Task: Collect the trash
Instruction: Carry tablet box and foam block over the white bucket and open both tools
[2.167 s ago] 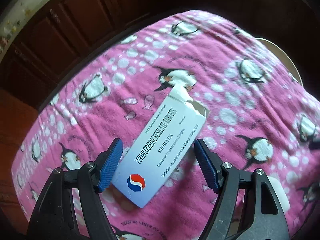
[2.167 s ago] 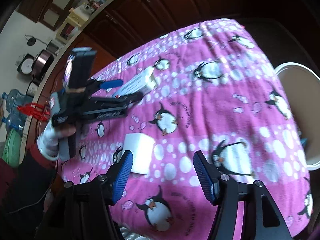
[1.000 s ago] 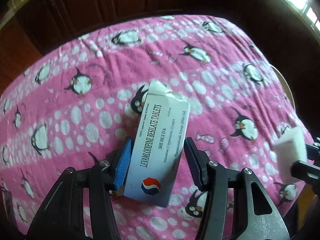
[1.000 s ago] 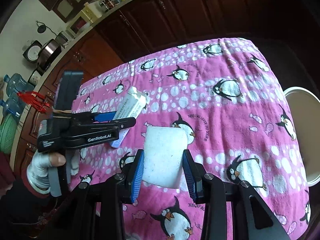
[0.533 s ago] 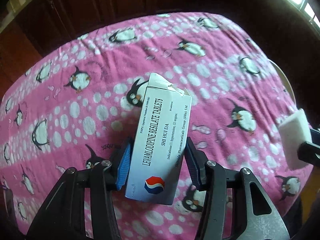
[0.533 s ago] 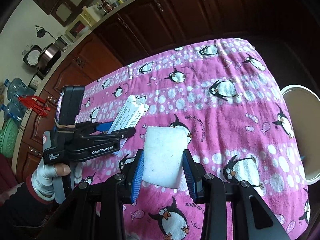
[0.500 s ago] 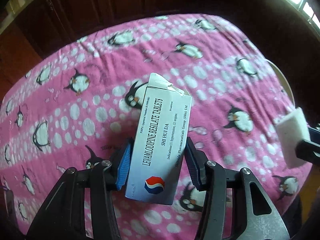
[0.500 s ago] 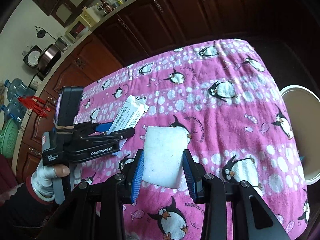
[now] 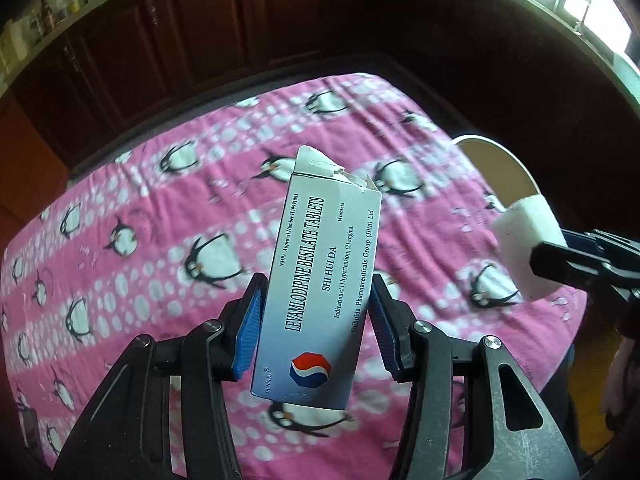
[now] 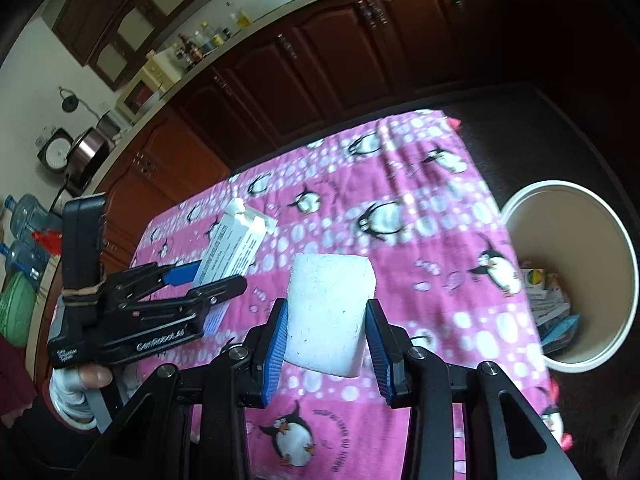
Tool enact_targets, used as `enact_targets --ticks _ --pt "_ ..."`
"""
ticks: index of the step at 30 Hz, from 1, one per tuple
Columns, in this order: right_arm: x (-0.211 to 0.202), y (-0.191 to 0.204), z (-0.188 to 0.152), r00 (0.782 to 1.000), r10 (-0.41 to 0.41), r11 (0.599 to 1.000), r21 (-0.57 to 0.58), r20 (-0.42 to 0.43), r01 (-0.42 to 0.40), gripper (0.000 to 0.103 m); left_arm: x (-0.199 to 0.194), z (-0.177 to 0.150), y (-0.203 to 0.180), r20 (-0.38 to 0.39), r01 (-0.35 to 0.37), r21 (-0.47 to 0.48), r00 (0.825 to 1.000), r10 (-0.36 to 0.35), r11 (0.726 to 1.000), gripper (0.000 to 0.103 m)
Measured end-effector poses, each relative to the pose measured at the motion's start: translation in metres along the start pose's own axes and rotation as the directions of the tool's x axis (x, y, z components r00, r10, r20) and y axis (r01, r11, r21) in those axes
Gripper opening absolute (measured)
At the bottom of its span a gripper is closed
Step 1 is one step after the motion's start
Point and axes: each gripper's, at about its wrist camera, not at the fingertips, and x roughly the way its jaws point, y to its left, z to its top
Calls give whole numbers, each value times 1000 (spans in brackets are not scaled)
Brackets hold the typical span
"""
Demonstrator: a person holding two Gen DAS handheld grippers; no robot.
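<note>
1. A cream round bin (image 10: 568,276), apparently already holding discarded packets, stands right of the right jaws, beside the pink penguin-print counter cloth (image 9: 132,240).
2. Left gripper (image 9: 316,320) jaws grip a white-blue cardboard tablet box (image 9: 320,280).
3. Right gripper (image 10: 326,320) jaws clamp a white foam block (image 10: 328,312).

Count: two tongs, left tongs (image 9: 316,320) and right tongs (image 10: 326,338); one tablet box (image 9: 320,284); one white foam block (image 10: 330,312); one bin (image 10: 600,216) beside the tabletop (image 10: 420,216). Inside the bin, a few discarded cartons, number unclear. Two water jugs (image 10: 24,236) at far left.
</note>
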Motion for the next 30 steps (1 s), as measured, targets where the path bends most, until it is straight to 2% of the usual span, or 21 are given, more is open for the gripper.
enact_targets --ticks 8,17,25,30 --pt "-25 -33 2 998 -49 998 50 42 47 37 -4 16 -37 19 46 51 999 -47 998 48" --pt "-56 -93 4 983 -168 977 147 73 156 37 9 36 -89 7 136 112 990 -138 984 48" --pt "-59 -151 0 965 -260 939 245 37 243 37 42 59 -136 -59 248 121 968 -242 961 48" --pt "-54 -174 0 956 -294 919 280 19 277 37 64 70 -160 -85 285 105 957 -277 953 48"
